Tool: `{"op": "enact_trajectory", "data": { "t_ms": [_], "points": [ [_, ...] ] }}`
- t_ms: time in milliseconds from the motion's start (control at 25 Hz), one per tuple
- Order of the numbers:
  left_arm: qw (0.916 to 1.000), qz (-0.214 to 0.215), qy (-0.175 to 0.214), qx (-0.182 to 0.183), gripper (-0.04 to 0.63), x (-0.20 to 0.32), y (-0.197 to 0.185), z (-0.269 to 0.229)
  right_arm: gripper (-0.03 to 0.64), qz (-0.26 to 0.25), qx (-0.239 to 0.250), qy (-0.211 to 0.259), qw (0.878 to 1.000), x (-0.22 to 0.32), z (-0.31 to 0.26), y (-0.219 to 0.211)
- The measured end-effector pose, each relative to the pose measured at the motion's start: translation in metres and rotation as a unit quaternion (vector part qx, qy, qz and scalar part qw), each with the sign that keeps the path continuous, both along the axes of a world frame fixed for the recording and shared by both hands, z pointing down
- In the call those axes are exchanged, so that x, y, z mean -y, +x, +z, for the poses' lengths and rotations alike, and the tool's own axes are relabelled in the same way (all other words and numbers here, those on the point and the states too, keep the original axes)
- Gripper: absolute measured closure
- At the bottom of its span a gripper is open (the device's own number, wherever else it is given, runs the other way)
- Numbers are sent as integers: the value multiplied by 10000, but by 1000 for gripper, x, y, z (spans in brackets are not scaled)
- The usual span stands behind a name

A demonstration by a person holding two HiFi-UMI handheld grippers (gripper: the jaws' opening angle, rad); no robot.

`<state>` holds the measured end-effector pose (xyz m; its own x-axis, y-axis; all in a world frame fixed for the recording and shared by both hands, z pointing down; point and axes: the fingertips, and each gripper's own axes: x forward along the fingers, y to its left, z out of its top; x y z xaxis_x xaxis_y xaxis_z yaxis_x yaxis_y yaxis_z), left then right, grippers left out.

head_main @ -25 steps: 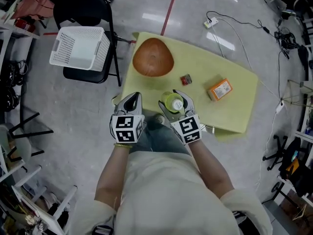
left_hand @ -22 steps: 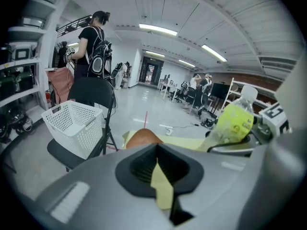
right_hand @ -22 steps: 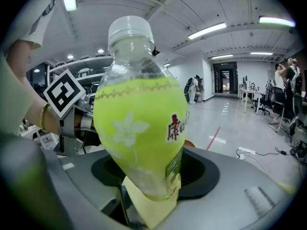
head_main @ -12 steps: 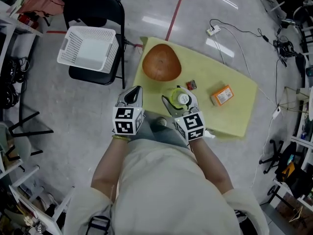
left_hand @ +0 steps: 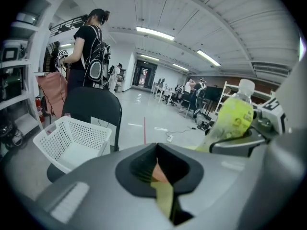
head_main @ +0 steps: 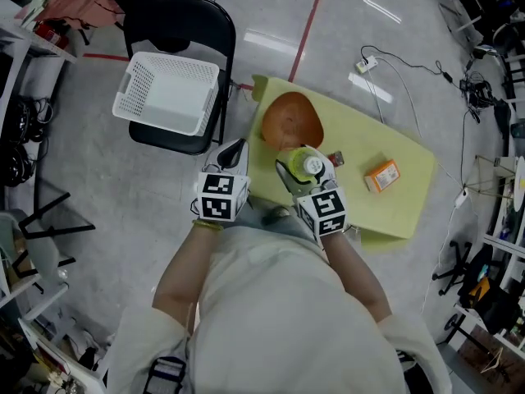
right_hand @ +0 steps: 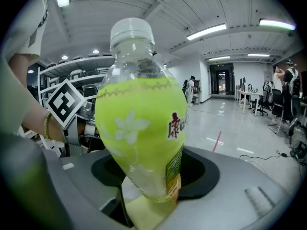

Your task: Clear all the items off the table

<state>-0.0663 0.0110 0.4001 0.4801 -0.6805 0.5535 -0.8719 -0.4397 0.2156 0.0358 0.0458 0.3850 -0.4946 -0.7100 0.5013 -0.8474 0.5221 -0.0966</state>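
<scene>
While the right gripper (head_main: 305, 166) clamps a green-labelled bottle (right_hand: 139, 128) over the yellow table (head_main: 410, 203), the left gripper (head_main: 235, 149) is closed on nothing. A white basket (head_main: 168, 93) sits on the chair (head_main: 184, 23). A brown bowl (head_main: 293, 120) and an orange box (head_main: 383, 175) lie on the table.

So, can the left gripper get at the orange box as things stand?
Probably not directly: the right gripper, shut on the green-labelled bottle, sits between the left gripper and the orange box. The left jaws are also shut.
</scene>
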Motion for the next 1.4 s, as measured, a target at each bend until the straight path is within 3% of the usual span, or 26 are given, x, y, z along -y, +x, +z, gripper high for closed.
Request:
{"op": "enact_trajectory", "data": {
  "t_ms": [800, 1400],
  "points": [
    [9977, -658, -147, 49, 584, 78, -163, 0, 330, -506, 90, -45, 9987, 106, 3, -151],
    [9952, -923, -307, 90, 584, 127, -228, 30, 330, -821, 13, -297, 9962, 169, 35, -238]
  ]
}}
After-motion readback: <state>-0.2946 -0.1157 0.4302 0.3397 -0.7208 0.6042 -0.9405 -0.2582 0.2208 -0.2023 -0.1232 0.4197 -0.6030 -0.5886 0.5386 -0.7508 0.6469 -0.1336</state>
